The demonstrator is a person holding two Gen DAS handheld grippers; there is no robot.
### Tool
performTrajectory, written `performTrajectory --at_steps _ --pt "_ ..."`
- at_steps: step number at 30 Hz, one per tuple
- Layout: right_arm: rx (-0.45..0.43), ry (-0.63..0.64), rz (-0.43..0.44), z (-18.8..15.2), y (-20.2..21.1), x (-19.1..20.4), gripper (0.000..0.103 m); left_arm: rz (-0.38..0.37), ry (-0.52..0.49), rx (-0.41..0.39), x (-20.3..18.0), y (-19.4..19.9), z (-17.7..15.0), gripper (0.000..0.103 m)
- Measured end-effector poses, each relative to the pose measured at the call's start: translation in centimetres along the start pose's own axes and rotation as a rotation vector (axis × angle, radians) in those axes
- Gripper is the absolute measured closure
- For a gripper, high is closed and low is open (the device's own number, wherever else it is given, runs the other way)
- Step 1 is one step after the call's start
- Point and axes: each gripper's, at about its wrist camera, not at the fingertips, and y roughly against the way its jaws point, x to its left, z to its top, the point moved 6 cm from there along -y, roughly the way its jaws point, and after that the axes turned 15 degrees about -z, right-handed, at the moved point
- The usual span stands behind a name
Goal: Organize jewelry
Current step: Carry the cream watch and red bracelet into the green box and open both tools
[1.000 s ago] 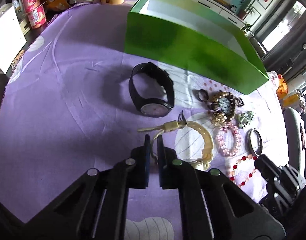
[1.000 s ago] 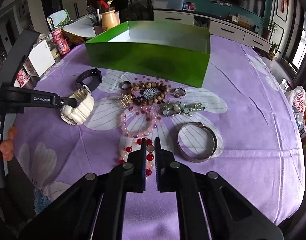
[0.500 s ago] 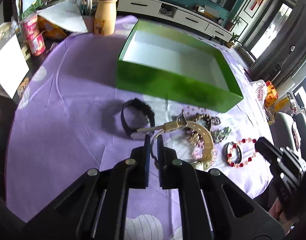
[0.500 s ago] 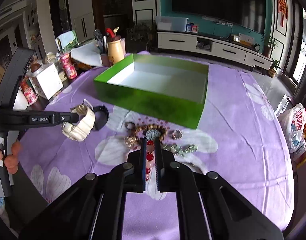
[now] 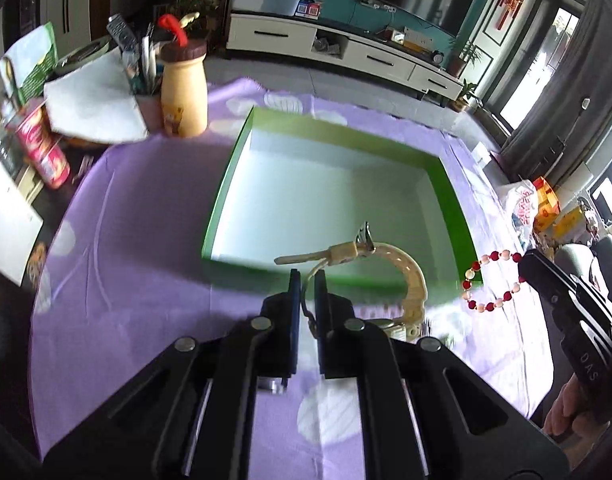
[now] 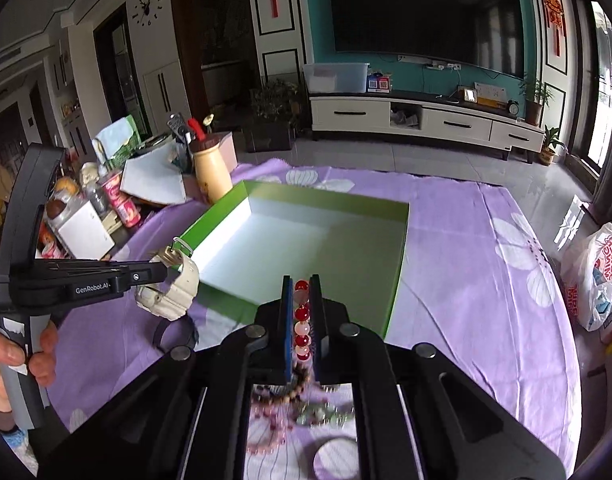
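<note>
Left wrist view: left gripper [image 5: 304, 280] clenched on cream watch [image 5: 409, 280] strap, watch raised over near wall of green box [image 5: 455, 208]. Red-white bead bracelet [image 5: 491, 280] dangles from right gripper [image 5: 523, 268] at right.

Right wrist view: right gripper [image 6: 302, 284] clamped on bead bracelet [image 6: 302, 316], above box [image 6: 393, 300] near edge. Remaining jewelry [image 6: 290, 404] on purple cloth [image 6: 485, 280] below.

Cream watch [image 5: 411, 280] and red-white bead bracelet [image 6: 301, 322] held above green box [image 5: 329, 196].

Green box [image 5: 451, 196], cream watch [image 5: 413, 280], red/white beads [image 5: 490, 280], purple floral cloth [image 5: 138, 240]
</note>
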Motion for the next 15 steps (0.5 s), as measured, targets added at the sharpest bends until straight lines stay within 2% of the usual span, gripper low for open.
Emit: performTrajectory --at_steps 8,13,15 --pt "0.054 -0.003 0.000 1.7 -4.9 0.1 0.096 0.045 0.013 0.021 0.8 -4.0 3.5 0.097" --pt "0.111 -0.015 0.003 1.2 -7.9 0.5 0.096 0.086 0.025 0.058 1.9 -6.6 4.1 0.095" --pt "0.125 -0.019 -0.007 1.2 -8.8 0.5 0.092 0.098 0.030 0.070 2.3 -7.3 4.2 0.091"
